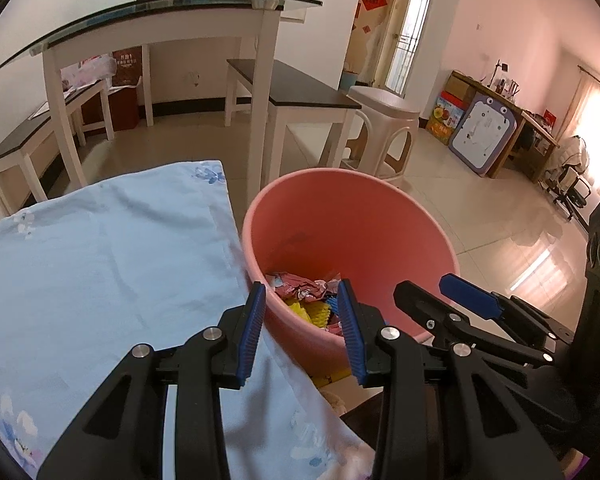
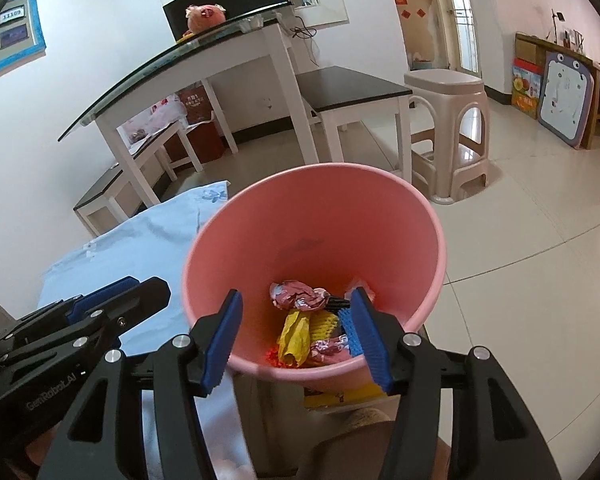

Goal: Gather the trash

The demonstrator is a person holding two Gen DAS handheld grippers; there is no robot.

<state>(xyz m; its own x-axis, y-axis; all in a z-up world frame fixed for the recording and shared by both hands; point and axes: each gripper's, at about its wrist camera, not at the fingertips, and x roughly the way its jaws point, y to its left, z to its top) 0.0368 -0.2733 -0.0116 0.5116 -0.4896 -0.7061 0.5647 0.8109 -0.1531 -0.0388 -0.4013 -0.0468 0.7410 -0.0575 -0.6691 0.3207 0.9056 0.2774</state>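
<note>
A pink bin stands on the floor against the edge of a table covered in a light blue floral cloth. Crumpled wrappers lie at its bottom, a pink-red one on top and yellow ones below it. My left gripper hovers over the bin's near rim, by the cloth's edge, open and empty. To its right, my right gripper hangs above the bin's mouth, open, with nothing between its blue pads. Each gripper shows in the other's view: the right, the left.
A glass-topped white table with dark-topped benches stands behind the bin. A beige plastic stool is to the right of them. Tiled floor spreads to the right. Something yellow lies by the bin's base.
</note>
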